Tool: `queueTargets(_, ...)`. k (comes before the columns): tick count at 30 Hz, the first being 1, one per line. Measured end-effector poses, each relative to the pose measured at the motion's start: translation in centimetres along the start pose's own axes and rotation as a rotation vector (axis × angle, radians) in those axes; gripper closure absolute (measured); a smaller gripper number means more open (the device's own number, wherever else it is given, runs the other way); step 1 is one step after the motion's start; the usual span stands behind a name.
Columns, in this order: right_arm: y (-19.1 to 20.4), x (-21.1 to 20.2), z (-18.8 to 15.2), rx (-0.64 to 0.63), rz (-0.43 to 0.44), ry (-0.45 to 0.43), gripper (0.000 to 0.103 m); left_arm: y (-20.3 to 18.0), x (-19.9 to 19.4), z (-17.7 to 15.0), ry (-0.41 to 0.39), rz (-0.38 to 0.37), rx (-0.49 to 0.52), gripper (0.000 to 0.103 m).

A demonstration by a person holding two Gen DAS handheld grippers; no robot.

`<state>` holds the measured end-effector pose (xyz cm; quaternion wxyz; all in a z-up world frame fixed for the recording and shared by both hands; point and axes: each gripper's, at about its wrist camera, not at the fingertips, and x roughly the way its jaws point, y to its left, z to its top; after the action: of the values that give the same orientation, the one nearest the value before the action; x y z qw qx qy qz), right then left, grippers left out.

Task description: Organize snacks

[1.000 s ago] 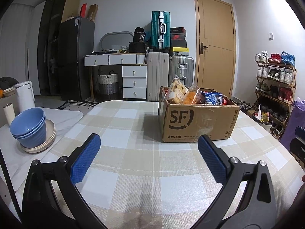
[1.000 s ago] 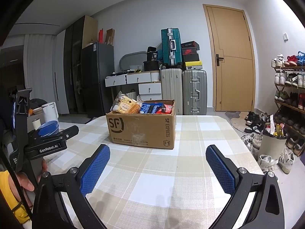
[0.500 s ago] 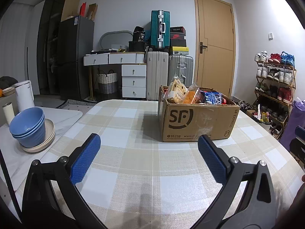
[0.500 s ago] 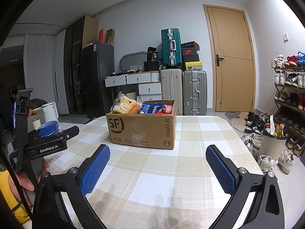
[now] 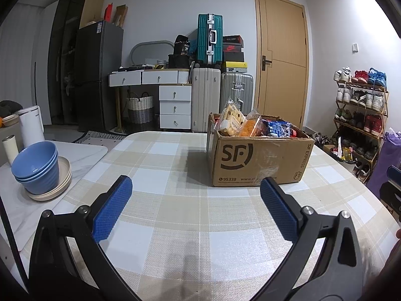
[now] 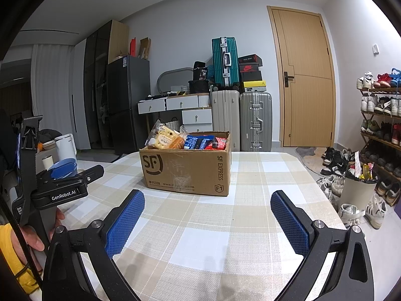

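A brown cardboard box (image 5: 260, 160) (image 6: 186, 169) marked SF stands on the checked tablecloth, packed with snack packets (image 5: 253, 124) (image 6: 186, 140): pale biscuit packs, an orange pack, blue and red wrappers. My left gripper (image 5: 194, 208) hovers open over the cloth, well short of the box, nothing between its blue pads. My right gripper (image 6: 206, 219) is likewise open and empty, in front of the box. In the right wrist view a hand holds the left gripper's body (image 6: 60, 188) at the left edge.
Stacked blue bowls on a cream plate (image 5: 37, 168) sit on a white counter at the left, with a white kettle (image 5: 31, 125) behind. Suitcases (image 5: 205, 100), drawers and a fridge line the far wall. A shoe rack (image 6: 381, 125) stands right of the table (image 5: 175, 213).
Both views have barely shifted; the box sits a touch lower in the left wrist view. Both grippers stay open and empty.
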<state>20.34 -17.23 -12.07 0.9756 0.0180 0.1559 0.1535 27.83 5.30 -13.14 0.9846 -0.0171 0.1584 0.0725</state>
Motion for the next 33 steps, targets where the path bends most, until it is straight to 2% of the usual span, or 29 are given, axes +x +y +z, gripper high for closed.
queueTargets(24, -0.1, 0.0, 0.1, -0.001, 0.0, 0.001, 0.001, -1.0, 0.5, -0.7, 0.005, 0.009, 0.012, 0.001)
queueTargets(27, 0.0, 0.0, 0.1, -0.003, 0.0, 0.002, 0.001, -0.6, 0.5, -0.5, 0.027, -0.006, 0.019, 0.001)
queueTargets(33, 0.0, 0.0, 0.1, -0.002, 0.0, 0.001, 0.001, -0.1, 0.0, -0.6, 0.017, -0.04, 0.02, 0.001)
